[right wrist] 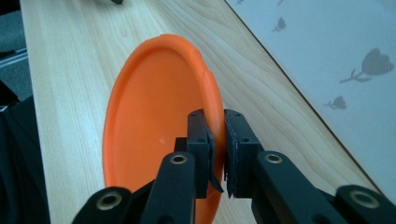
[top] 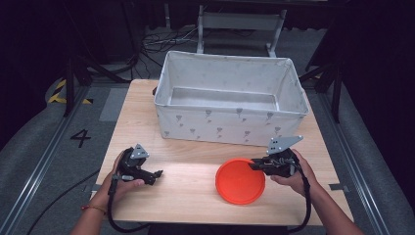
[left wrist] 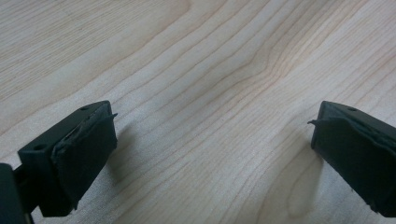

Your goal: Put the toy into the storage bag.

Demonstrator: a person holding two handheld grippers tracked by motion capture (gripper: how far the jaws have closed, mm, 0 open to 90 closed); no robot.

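Orange round plate [top: 240, 181], shallow raised rim, tilted on worktop [top: 191, 191]. Right gripper [top: 255, 164] jaws pinch plate's rim. Left gripper [top: 157, 173] jaws spread wide, holding nothing.

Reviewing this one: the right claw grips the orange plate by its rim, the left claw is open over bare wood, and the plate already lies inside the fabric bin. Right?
Not quite. The plate is not in the bin; the high view shows it in front of the bin, above the table. The rest holds: the right claw is shut on its rim and the left claw is open over bare wood.
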